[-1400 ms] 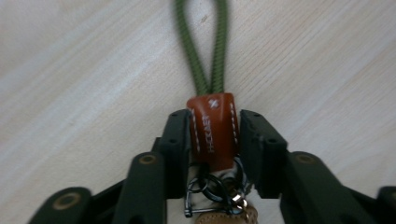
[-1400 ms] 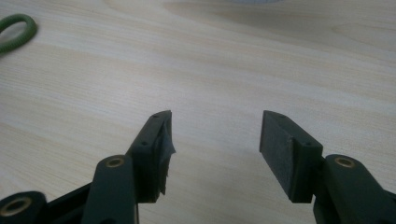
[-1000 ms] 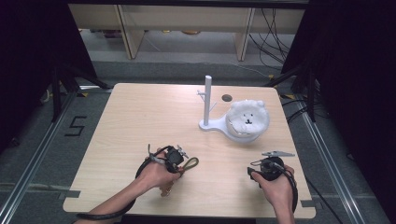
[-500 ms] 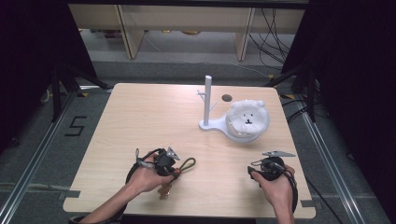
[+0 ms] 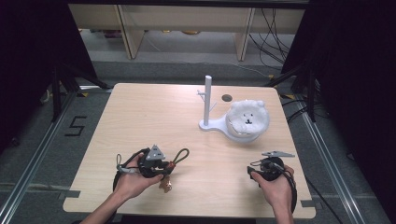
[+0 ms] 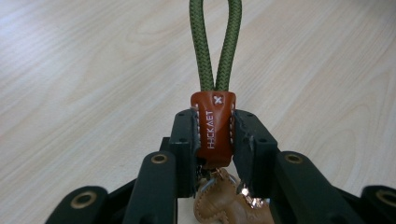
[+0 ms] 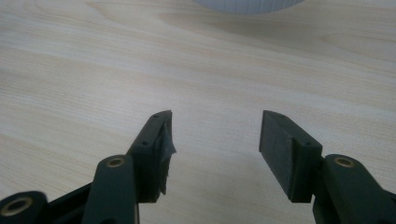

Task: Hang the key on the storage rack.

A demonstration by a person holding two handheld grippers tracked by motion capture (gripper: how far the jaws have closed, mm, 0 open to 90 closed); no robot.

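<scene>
A keychain with a green cord loop (image 6: 215,46) and an orange-brown leather tab (image 6: 213,126) is clamped between the jaws of my left gripper (image 6: 213,135). A tan leather charm (image 6: 219,205) hangs below the tab. In the high view the left gripper (image 5: 169,165) sits near the table's front left, with the loop (image 5: 181,155) sticking out to the right and the charm (image 5: 165,185) on the wood. My right gripper (image 5: 268,163) rests at the front right, held in a hand. Its jaws (image 7: 215,135) stand apart over bare wood.
A white post stand (image 5: 208,100) and a white plush bear (image 5: 246,119) on its base sit at the back right of the wooden table (image 5: 140,116). A small round hole (image 5: 227,98) lies behind them. The white base edge (image 7: 247,4) lies ahead of the right gripper.
My left gripper has slid to the left along the table's front, carrying the keychain with it. The right gripper has stayed where it was.
</scene>
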